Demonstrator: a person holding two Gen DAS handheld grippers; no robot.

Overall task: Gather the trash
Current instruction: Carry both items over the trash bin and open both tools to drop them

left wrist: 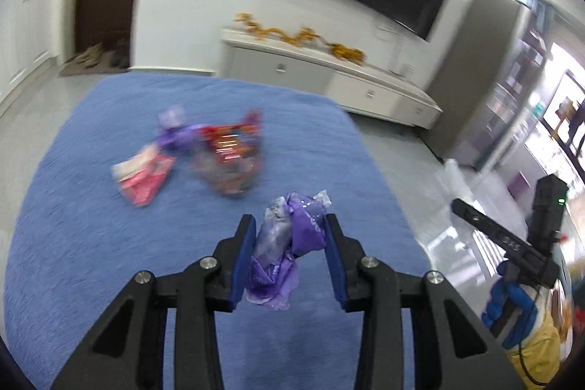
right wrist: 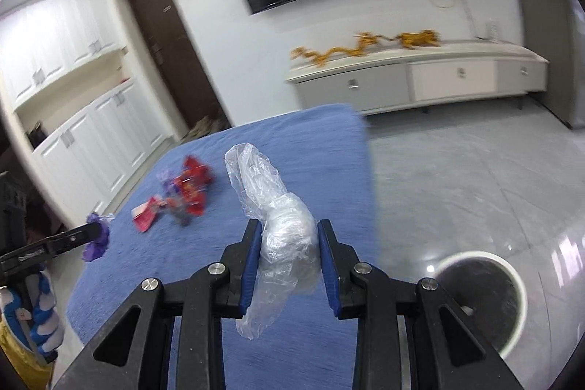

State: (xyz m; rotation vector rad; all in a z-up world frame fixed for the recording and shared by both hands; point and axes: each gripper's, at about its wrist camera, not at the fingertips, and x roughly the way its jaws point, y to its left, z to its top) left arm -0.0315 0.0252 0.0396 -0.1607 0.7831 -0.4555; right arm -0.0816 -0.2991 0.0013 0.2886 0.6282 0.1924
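Observation:
My left gripper (left wrist: 290,231) is shut on a crumpled purple wrapper (left wrist: 289,243), held above the blue table cover (left wrist: 91,243). My right gripper (right wrist: 289,236) is shut on a clear plastic bag (right wrist: 281,225), held above the same cover near its right edge. Farther back on the cover lie a red wrapper (left wrist: 230,152), a pink packet (left wrist: 144,176) and another purple wrapper (left wrist: 177,132); they also show in the right wrist view (right wrist: 190,189). A white bin with a dark inside (right wrist: 486,295) stands on the floor, lower right of my right gripper.
The left gripper with its purple wrapper (right wrist: 97,236) shows at the left of the right wrist view; the right gripper (left wrist: 512,240) shows at the right of the left wrist view. A white TV cabinet (right wrist: 413,79) stands by the far wall. Glossy grey floor (right wrist: 475,170) lies right of the table.

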